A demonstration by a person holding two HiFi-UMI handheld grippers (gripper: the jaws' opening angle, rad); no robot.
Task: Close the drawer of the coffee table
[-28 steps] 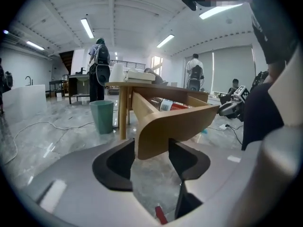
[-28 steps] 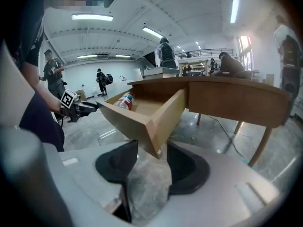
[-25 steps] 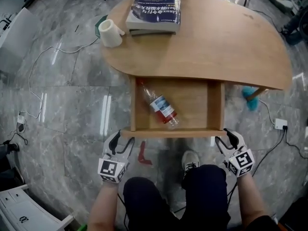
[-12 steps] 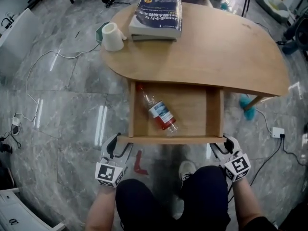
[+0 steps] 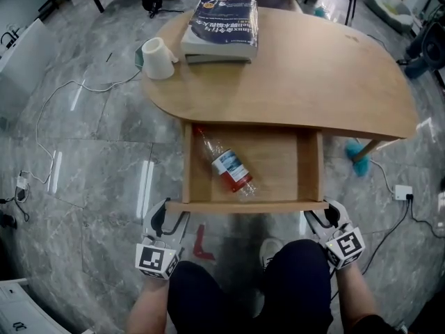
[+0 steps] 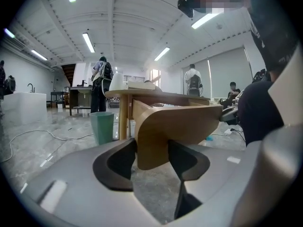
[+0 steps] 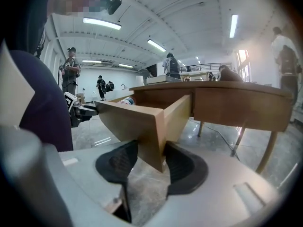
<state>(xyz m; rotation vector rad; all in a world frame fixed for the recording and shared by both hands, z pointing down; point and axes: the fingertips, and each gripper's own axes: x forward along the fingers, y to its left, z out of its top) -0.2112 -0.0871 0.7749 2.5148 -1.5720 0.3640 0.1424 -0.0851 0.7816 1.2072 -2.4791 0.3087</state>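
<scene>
The wooden coffee table (image 5: 313, 68) has its drawer pulled out toward me. Inside the drawer lies a clear plastic bottle (image 5: 226, 164) with a blue label and red contents. The drawer front (image 5: 247, 206) runs between my two grippers. My left gripper (image 5: 170, 211) is shut on the front's left corner (image 6: 175, 126), the wood held between both pads (image 6: 120, 160). My right gripper (image 5: 325, 211) is shut on the right corner (image 7: 132, 122) in the same way.
A thick blue book (image 5: 221, 19) and a white cup (image 5: 157, 58) sit on the tabletop's far side. Cables (image 5: 62, 110) run over the marble floor; a red object (image 5: 200, 242) lies by my legs. A green bin (image 6: 102, 126) stands beside the table.
The head view has shifted slightly. Both grippers stay on the drawer front's corners, and the drawer looks as far out as before.
</scene>
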